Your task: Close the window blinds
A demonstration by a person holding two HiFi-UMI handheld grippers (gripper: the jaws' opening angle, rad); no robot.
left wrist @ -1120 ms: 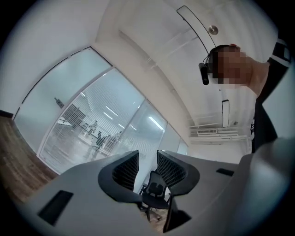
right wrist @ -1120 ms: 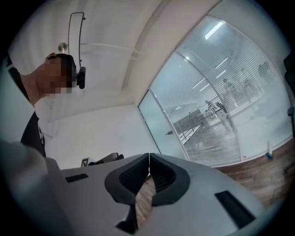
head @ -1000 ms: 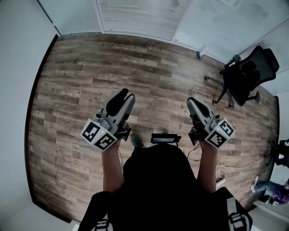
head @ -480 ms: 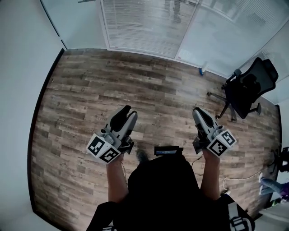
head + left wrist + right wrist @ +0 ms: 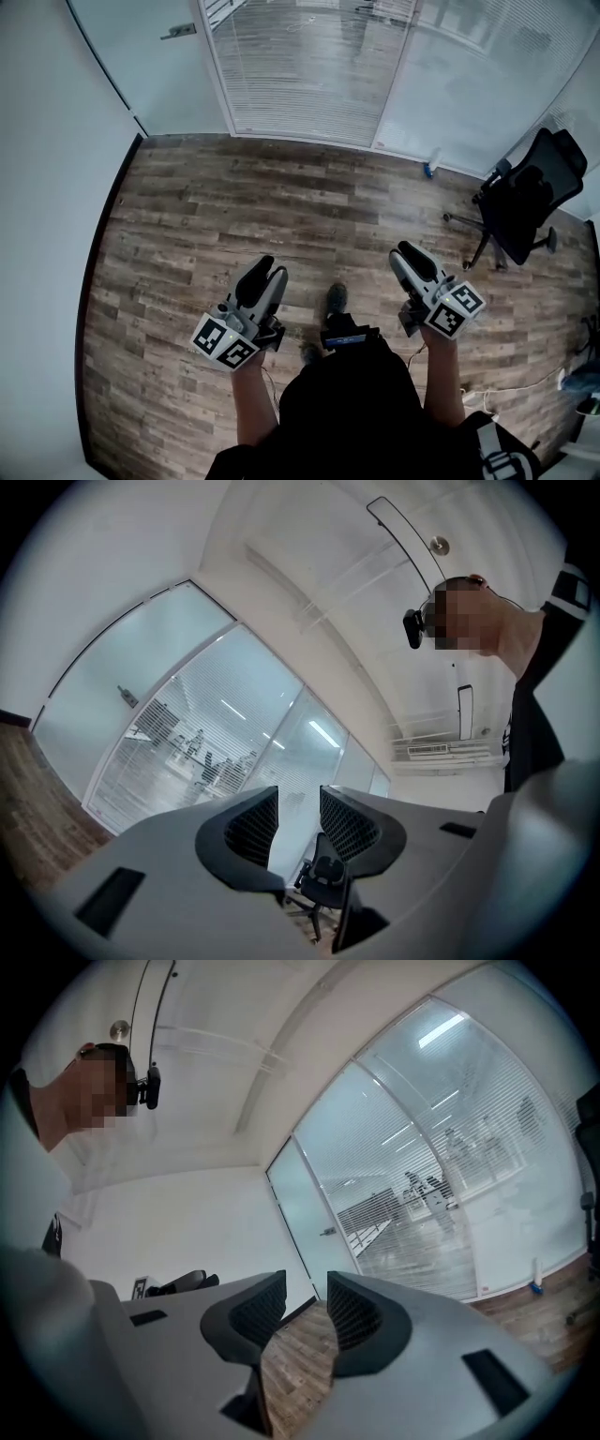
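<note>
Window blinds [image 5: 309, 80] far ahead on glass wall, slats horizontal, drop vertical. Wood floor [image 5: 281, 206] between; office chair [image 5: 525, 202] off right. Left hand-held gripper [image 5: 272, 270] narrowly apart, empty. Right hand-held gripper [image 5: 401, 253] just been opening, empty.

The floor [image 5: 234, 206] is of wood planks in brown and grey tones. At the far side stands a glass wall [image 5: 469, 94] of tall panels, and horizontal blinds [image 5: 309, 84] cover the middle panel. Left of it is a frosted door [image 5: 150, 66] with a metal handle [image 5: 178, 31]. A plain white wall [image 5: 47, 234] runs along the left. A black office chair [image 5: 525, 202] stands at the right, near the glass. Long ceiling lamps [image 5: 323, 731] shine behind the glass.
</note>
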